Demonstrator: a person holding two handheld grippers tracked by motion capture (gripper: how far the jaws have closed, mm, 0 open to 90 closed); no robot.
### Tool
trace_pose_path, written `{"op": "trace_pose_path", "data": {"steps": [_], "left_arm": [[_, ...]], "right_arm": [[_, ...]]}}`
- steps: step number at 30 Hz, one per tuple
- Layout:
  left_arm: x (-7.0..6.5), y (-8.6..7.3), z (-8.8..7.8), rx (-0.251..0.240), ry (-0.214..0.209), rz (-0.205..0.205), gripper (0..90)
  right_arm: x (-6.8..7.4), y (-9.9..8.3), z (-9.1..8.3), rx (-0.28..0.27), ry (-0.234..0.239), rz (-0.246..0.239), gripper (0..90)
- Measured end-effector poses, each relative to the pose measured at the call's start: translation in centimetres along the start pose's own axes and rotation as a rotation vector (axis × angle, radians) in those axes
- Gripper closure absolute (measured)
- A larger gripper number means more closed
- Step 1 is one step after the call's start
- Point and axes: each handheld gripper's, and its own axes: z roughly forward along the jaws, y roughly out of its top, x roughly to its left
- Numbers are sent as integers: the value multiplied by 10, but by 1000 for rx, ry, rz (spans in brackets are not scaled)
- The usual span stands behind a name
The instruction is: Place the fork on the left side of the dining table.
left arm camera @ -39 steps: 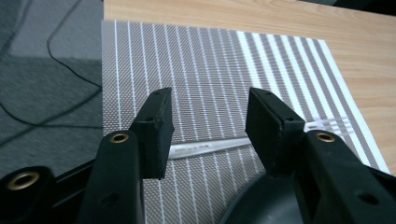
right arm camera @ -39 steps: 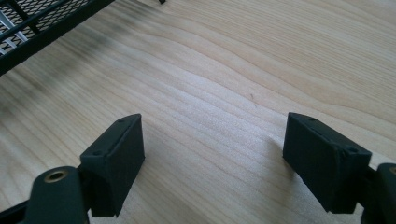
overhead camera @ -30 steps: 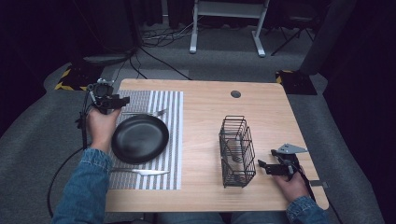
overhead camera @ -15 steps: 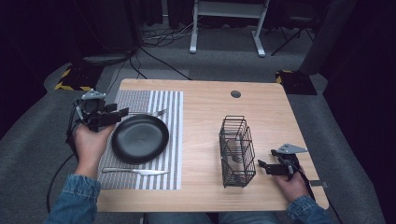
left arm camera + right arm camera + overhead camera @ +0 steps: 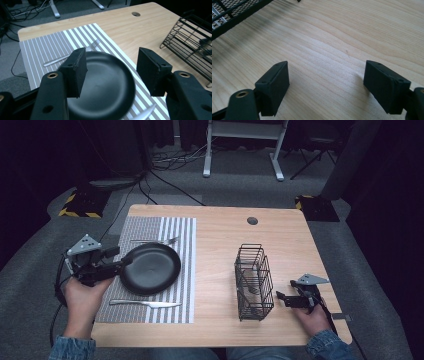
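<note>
High view: your left gripper [image 5: 119,258] sits at the left edge of the tabletop, over the outer margin of the striped placemat [image 5: 176,240], with its black jaws pointing right toward the black plate [image 5: 150,268]. The jaws have just been opening and now stand wide apart with nothing between them — the plate lies just beyond their tips, its near rim close to them. Whether a tip touches that rim cannot be told.

Left gripper view gives the same relation from behind the jaws: the left gripper [image 5: 111,71] frames the plate [image 5: 102,85], which lies straight ahead and below, in the middle of the placemat [image 5: 50,47]. A fork [image 5: 72,53] lies past the plate's far rim, its length running along the mat's far edge; a knife [image 5: 145,303] lies on the near side of the plate, its length parallel to the tabletop's near edge.

Your right gripper [image 5: 281,297] rests near the near right corner of the tabletop, jaws spread and empty, just beside the black wire basket [image 5: 254,279]. In the right gripper view, the right gripper [image 5: 325,82] looks over bare wood.

So the left hand is the nearer one to the plate, fork and knife — the right is well apart from them, nearest to the basket.
</note>
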Motion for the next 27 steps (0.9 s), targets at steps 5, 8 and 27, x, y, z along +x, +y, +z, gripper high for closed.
{"op": "trace_pose_path", "data": {"steps": [5,8,27], "left_arm": [[-5,-17,-7,23,-29,8,390],[-8,-22,-9,37,-25,25,382],[-11,-95,-20,6,-37,-63,354]], "right_arm": [[0,0,0,0,0,0,208],[0,0,0,0,0,0,208],[0,0,0,0,0,0,208]]}}
